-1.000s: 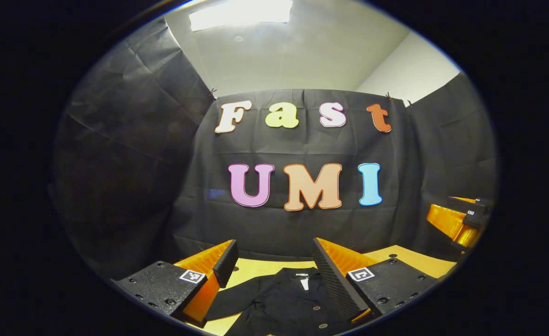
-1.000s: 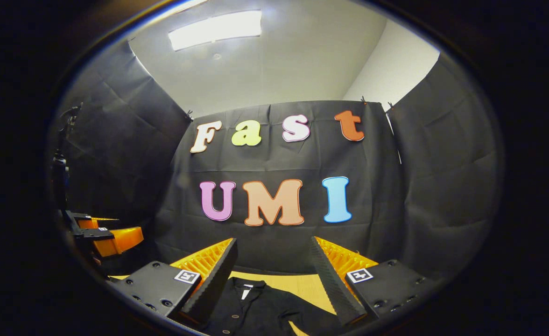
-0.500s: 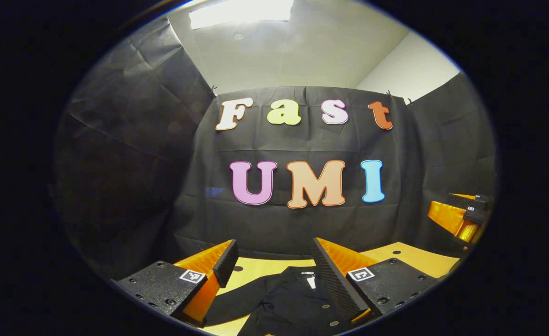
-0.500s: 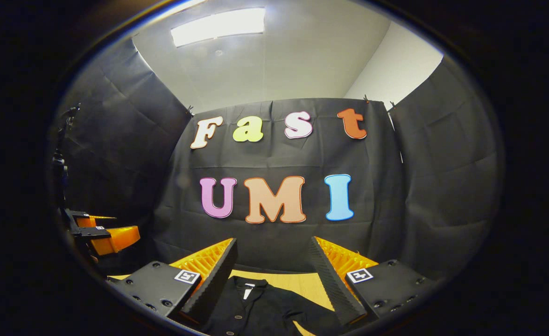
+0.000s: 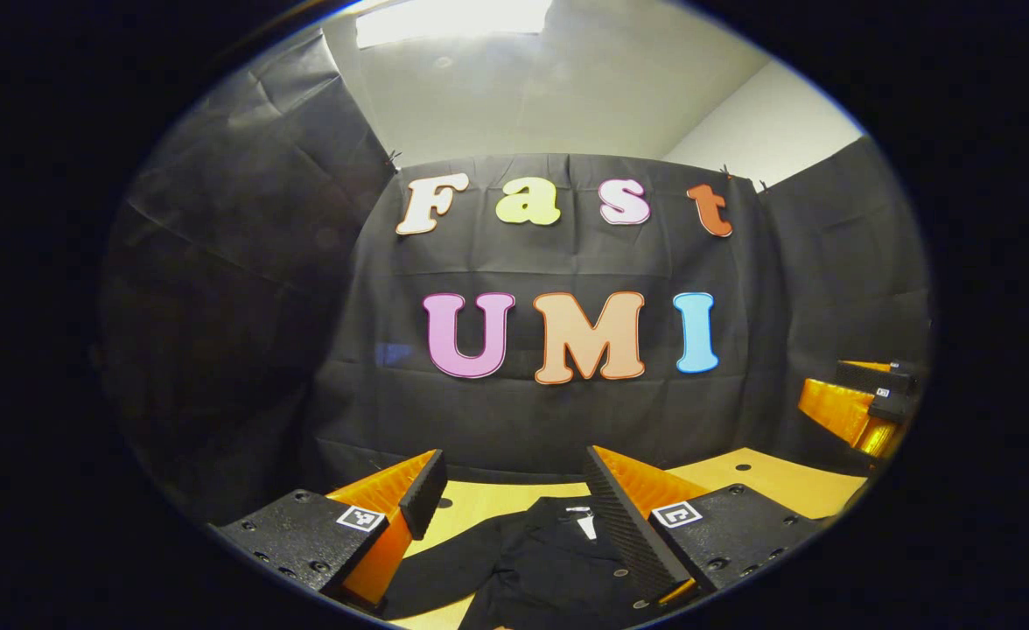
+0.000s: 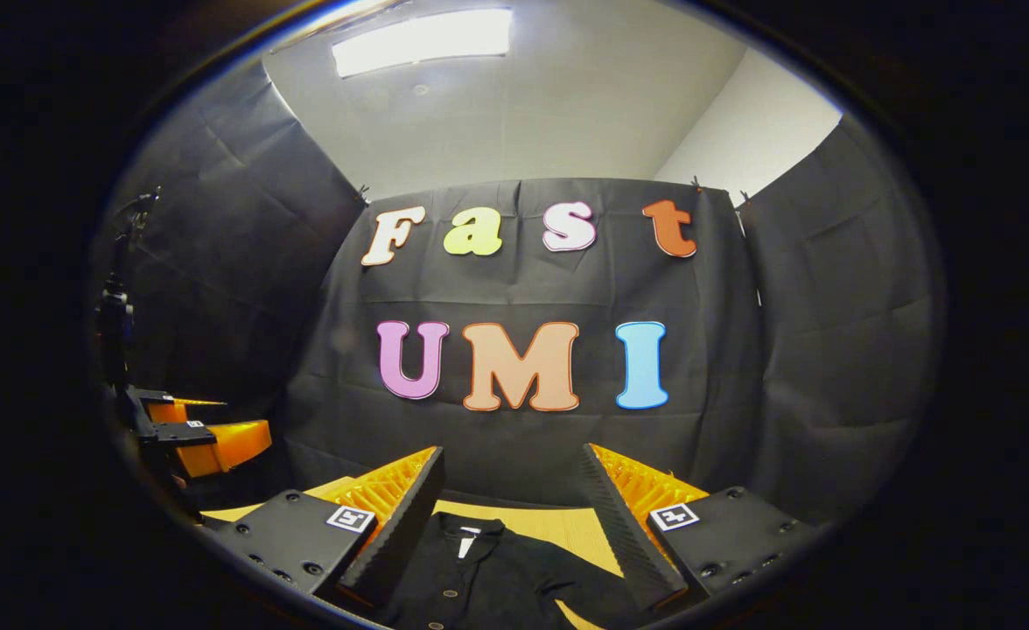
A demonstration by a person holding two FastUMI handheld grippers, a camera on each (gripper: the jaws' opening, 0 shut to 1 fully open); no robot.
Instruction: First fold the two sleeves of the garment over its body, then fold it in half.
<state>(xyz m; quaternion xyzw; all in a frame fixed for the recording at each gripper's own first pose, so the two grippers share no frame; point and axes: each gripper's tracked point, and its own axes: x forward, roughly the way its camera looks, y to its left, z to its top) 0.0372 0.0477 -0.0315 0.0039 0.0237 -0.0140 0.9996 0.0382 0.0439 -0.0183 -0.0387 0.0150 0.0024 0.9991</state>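
A black buttoned shirt (image 5: 549, 564) lies flat on the tan table (image 5: 768, 486), collar toward the wall, its left sleeve (image 5: 458, 564) spread out. My left gripper (image 5: 514, 481) hovers open above the shirt, nothing between its fingers. In the right gripper view the same shirt (image 6: 488, 573) shows its collar and its right sleeve (image 6: 584, 586), and my right gripper (image 6: 510, 477) hangs open over it, holding nothing. The right gripper (image 5: 864, 402) also appears at the far right of the left gripper view, and the left gripper (image 6: 199, 437) at the far left of the right gripper view.
Black cloth walls close the booth behind and at both sides of the table (image 6: 558, 525). A dark stand (image 6: 116, 297) rises at the far left in the right gripper view. A ceiling light (image 6: 423, 39) shines overhead.
Both views have tilted slightly downward, so the wall has risen in them and a little more table shows. The shirt has shifted right in the left gripper view. Both grippers remain open.
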